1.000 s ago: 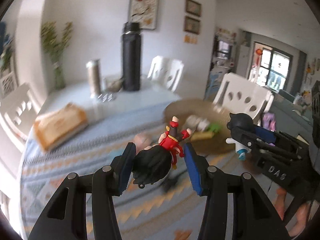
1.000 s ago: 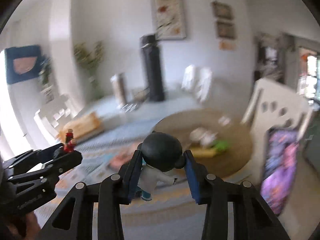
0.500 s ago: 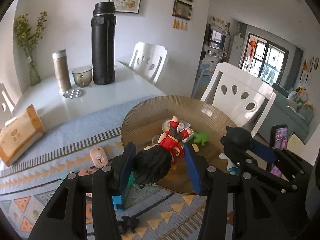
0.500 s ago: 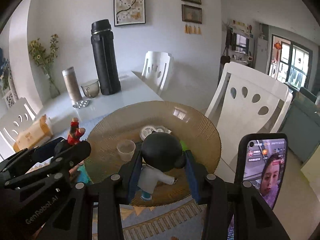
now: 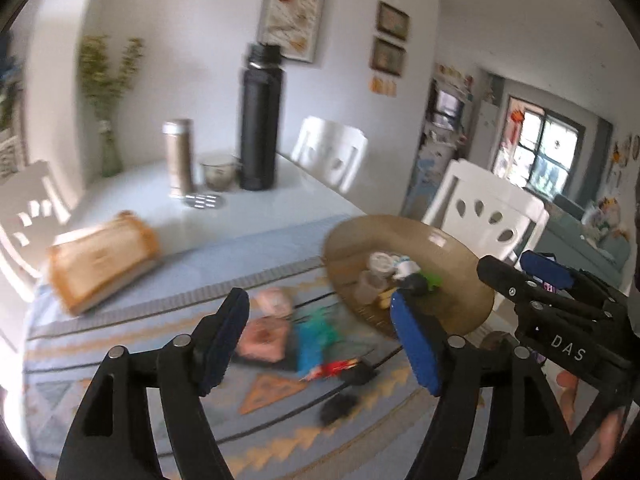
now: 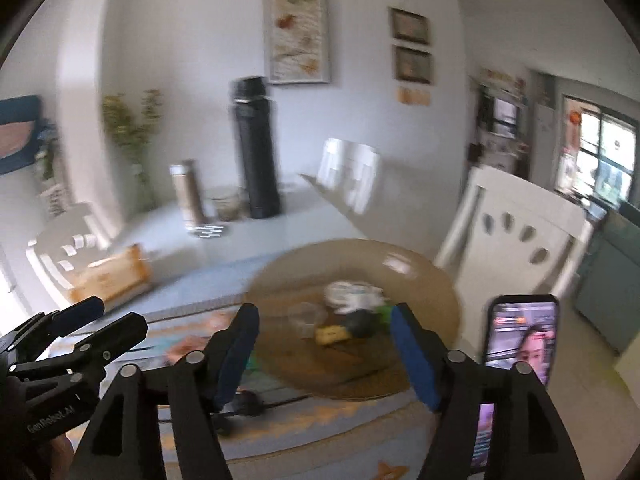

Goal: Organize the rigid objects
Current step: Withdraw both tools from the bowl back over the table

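Left wrist view: left gripper (image 5: 320,336) and right gripper (image 6: 324,350) opening, empty; blurred toy figures on round brown ribbed plate (image 5: 452,252); tall black flask (image 5: 260,120) behind; "DAS" legible.

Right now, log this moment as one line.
left gripper: opening, empty | right gripper: opening, empty | brown plate: holds toys

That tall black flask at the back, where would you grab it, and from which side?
Probably around the straight middle of the black flask, coming level from the near side. It stands upright, its body is an even cylinder, and the glass bowl crowds only its base on the left, so higher up is clear.
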Demonstrator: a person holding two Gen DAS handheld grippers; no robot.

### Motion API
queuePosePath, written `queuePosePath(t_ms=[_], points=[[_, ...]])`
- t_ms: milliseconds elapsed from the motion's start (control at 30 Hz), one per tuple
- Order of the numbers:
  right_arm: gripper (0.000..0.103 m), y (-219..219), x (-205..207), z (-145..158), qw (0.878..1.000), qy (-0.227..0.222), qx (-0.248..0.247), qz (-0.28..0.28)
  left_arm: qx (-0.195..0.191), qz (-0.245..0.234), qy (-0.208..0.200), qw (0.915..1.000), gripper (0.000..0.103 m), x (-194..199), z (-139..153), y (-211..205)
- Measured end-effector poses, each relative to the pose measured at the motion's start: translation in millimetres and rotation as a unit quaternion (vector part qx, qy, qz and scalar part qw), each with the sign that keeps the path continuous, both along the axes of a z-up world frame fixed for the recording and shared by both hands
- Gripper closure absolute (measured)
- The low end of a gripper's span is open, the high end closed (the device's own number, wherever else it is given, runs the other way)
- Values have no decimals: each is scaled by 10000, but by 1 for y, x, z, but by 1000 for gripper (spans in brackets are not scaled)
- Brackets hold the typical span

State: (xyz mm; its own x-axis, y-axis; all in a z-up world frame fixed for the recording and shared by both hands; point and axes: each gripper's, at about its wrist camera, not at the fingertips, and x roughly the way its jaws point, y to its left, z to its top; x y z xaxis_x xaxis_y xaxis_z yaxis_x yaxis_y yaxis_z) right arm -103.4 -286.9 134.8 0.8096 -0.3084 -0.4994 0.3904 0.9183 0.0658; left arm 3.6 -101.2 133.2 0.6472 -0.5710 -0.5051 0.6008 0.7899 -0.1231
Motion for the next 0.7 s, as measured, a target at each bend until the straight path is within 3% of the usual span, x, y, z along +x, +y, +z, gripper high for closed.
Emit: queuePosePath(t_ms=[33,100,133,300,433,500,567,700], points=[[28,13,-1,1,9999,-40,-28,158,-58,160,-59,9998,25,-7,2,21],[7,37,-3,0,9989,-115,-114,430,-118,385,-80,9992,21,-13,0,48],[5,56,-3,-5,9977,-130,-188,643,-114,537,-73,9985,20,-17,-5,62],[4,111,12,-58,9912,333,-214,1263,26,1252,452,9911,20,-15,-58,119],[4,145,32,-116,9845,1073,-267,1362,325,1841,755,9795,20,-4,-106,147],[4,158,41,-132,9760,1480,-378,1553,376,1966,830,9762,20,-1,-113,152],[4,160,44,-137,9740,1565,-453,1574,374,2051,685,9756,20,-2,-110,154],[4,150,54,-147,9712,1866,-166,1469,1107,2137,625,9686,19,-1,-122,132]])
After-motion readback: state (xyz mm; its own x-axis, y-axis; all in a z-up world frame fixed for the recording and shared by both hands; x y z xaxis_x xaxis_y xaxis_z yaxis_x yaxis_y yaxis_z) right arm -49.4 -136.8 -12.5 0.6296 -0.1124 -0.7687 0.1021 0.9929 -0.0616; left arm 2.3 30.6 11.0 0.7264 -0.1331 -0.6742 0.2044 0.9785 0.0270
